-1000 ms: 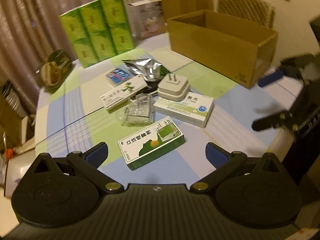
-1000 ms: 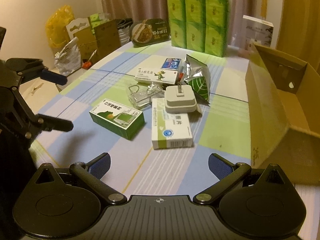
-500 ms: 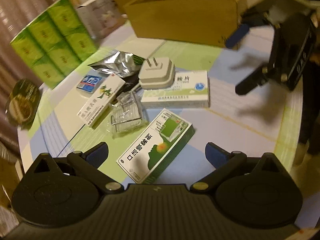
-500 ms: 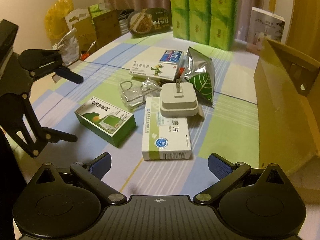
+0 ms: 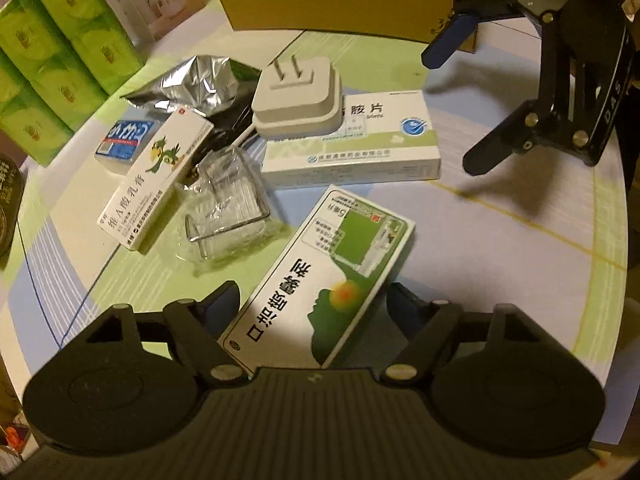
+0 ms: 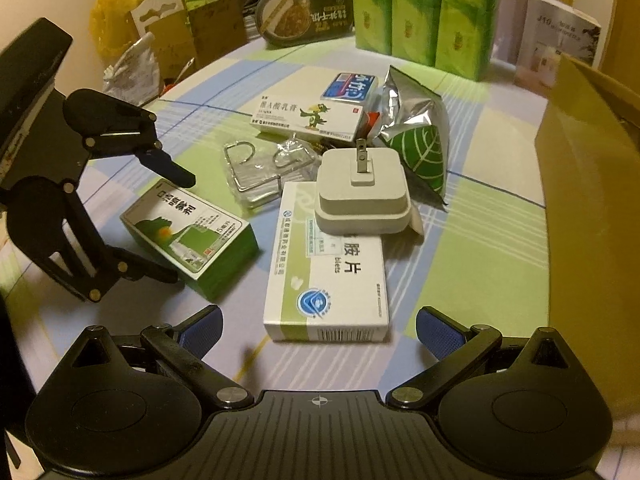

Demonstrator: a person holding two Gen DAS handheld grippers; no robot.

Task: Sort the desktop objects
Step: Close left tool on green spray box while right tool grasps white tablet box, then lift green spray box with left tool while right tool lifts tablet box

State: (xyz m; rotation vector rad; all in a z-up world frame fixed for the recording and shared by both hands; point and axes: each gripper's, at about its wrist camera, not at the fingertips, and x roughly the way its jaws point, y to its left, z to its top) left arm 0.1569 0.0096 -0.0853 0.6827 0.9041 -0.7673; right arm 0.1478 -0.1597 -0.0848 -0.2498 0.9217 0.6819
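Left gripper point(image 5: 312, 304) jaws closing around flat green-and-white cardboard medicine box point(image 5: 320, 280), pads not yet pressing; right gripper point(image 6: 320, 326) spread wide, holding nothing, before long white carton point(image 6: 326, 276)

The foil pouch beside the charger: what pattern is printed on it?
A green panel with white leaf veins on the silver foil pouch; clearest in the right wrist view.

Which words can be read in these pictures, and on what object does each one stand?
"口洁喷雾剂": green box.
"维A酸乳膏": parrot box.
"胺片", the start hidden by the charger: large white box.
"DAS": side of the right gripper.
Blue box, food tray: too blurred to read.
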